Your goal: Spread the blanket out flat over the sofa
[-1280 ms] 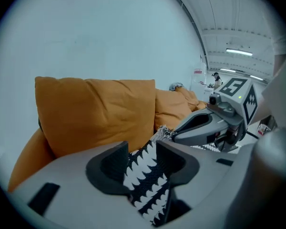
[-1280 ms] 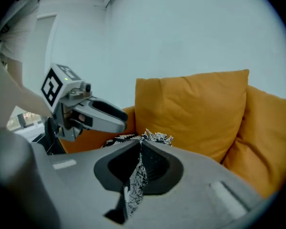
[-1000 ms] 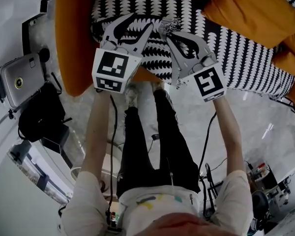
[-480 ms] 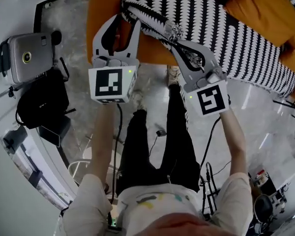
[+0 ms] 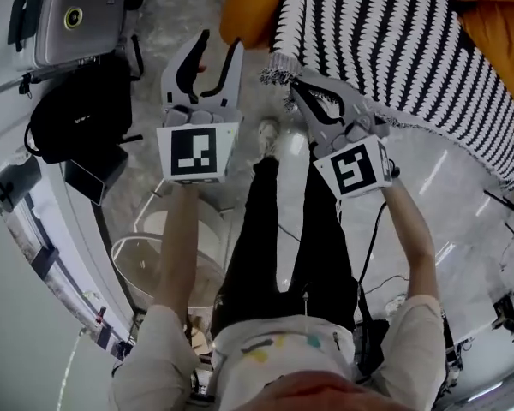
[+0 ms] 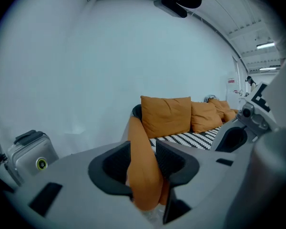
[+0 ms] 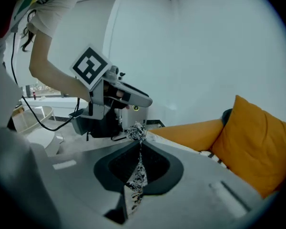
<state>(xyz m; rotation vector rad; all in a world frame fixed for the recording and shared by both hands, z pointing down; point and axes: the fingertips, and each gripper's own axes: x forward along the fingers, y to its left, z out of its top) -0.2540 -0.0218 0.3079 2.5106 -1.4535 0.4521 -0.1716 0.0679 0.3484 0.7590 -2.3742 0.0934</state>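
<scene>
The right hand-held gripper point(image 5: 295, 84) is clamped shut on the fringed corner of the black-and-white patterned woven blanket point(image 5: 385, 50). In the right gripper view a thin strip of that fabric point(image 7: 135, 175) runs down between the 2 closed jaws, and a frayed tuft sticks out just past their tips. From this corner the blanket stretches away ahead and to the right of that gripper, draped over the seat of the orange fabric sofa point(image 5: 248, 11), with its near edge hanging over the sofa front.

The left hand-held gripper point(image 5: 220, 45) sits just to the left of the right one, apart from the blanket, with its jaws spread and nothing pinched. In the left gripper view the sofa's orange armrest point(image 6: 140, 166) shows through the gap, beyond the tips.

A grey hard-shell suitcase point(image 5: 68, 20) and a black bag point(image 5: 77, 118) rest on the floor left of the left hand-held gripper.
</scene>
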